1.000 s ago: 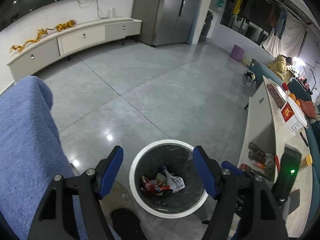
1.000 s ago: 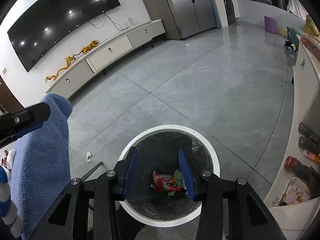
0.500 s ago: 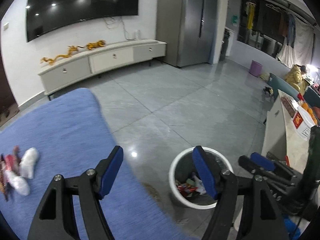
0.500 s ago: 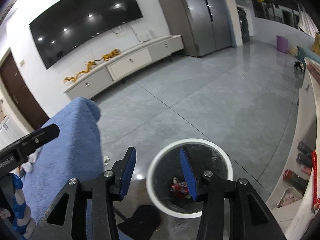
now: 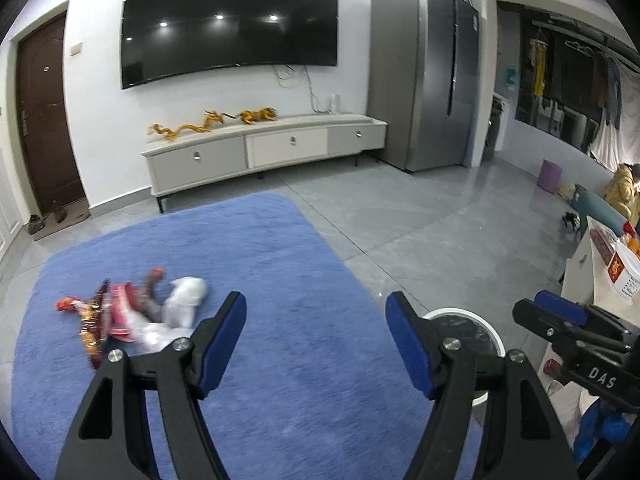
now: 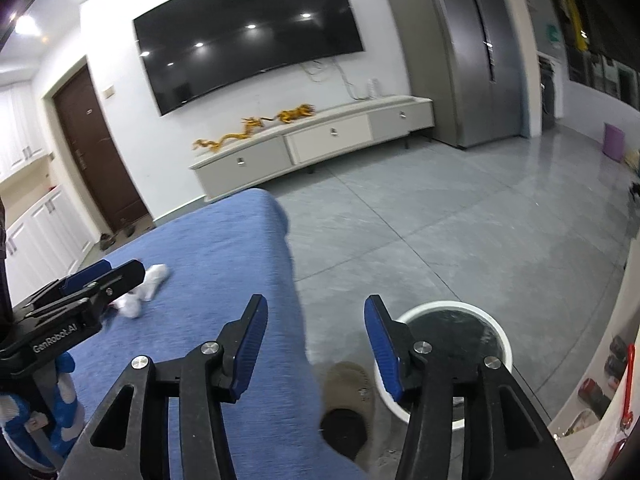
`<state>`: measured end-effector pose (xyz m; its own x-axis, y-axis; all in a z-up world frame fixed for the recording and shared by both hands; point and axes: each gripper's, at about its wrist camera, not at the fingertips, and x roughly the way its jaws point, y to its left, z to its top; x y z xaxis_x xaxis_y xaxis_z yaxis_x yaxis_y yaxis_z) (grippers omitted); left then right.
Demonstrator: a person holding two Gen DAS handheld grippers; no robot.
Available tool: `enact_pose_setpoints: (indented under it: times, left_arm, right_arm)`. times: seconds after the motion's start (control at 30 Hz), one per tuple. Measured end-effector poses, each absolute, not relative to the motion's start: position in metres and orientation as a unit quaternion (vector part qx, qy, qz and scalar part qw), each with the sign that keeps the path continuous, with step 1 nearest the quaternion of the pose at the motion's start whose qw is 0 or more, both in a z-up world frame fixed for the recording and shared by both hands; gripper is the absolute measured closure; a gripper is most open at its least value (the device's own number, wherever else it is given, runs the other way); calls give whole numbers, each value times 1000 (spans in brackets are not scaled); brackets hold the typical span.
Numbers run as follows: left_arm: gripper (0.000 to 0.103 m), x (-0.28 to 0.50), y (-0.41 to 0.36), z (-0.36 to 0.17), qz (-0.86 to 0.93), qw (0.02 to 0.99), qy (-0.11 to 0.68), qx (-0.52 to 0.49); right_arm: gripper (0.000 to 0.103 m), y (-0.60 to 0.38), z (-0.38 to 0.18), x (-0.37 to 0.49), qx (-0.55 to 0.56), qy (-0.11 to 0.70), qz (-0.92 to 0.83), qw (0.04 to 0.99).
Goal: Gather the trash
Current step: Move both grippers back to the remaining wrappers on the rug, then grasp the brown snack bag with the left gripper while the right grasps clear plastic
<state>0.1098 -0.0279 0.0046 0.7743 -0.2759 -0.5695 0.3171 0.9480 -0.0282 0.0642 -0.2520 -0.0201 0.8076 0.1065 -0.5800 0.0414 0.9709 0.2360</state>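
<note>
**Both grippers empty above the blue cover, trash pile to the left, bin to the right**

Left wrist view: the left gripper (image 5: pixel 316 322) hangs over a blue cloth surface (image 5: pixel 280 264) with its blue-padded jaws spread wide and nothing between them. A pile of trash (image 5: pixel 132 316) lies on the cloth just beyond and to the left of the left finger: red and orange snack wrappers and a crumpled white piece, blurred enough that the separate items are hard to count. The white-rimmed trash bin (image 5: pixel 464 314) stands on the grey floor beside the cloth's right edge, partly hidden by the right finger. The right gripper (image 5: pixel 560 316) shows at the far right edge, seen side-on.

Right wrist view: the right gripper (image 6: pixel 316 334) is also parted wide and holds nothing, straddling the edge where the blue cloth (image 6: pixel 224 256) drops to the floor. The bin (image 6: pixel 452 312), dark-lined inside, sits just behind its right finger. The left gripper (image 6: pixel 104 278) reaches in from the left, near two white crumpled pieces (image 6: pixel 142 288) on the cloth.
</note>
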Motion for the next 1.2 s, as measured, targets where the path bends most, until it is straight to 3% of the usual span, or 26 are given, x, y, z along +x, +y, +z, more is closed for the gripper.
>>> enact_pose_setpoints:
  times: [0.67, 1.2]
  left_arm:
    - [32, 150, 122, -29, -44, 947, 317, -7]
    - [32, 198, 178, -71, 20, 932, 360, -18]
  right_arm:
    - [46, -106, -26, 129, 40, 338, 169, 925]
    - [44, -29, -59, 185, 14, 373, 266, 889]
